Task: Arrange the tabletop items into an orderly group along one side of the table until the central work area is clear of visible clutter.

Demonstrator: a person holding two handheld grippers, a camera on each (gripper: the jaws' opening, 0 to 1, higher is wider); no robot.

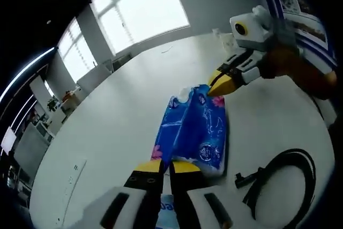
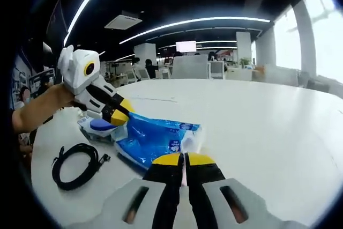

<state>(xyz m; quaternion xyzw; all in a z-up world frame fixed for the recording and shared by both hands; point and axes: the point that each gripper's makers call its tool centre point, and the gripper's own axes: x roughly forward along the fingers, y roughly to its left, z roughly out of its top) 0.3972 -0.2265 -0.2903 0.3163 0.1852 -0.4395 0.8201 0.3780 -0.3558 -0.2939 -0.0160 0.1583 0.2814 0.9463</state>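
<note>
Gleaming blue crinkled tissue pack (image 2: pixel 153 139)

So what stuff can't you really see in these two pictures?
- Blue tissue pack: print too small to read; near end hidden by the left gripper in the left gripper view.
- Right gripper: its jaws cover the pack's edge in the right gripper view, so grip is unclear.
- Black cable: its plug type is too small to tell.

White gripper (image 2: pixel 185 159) bodies; black jaws tipped yellow; slotted white bases.
</note>
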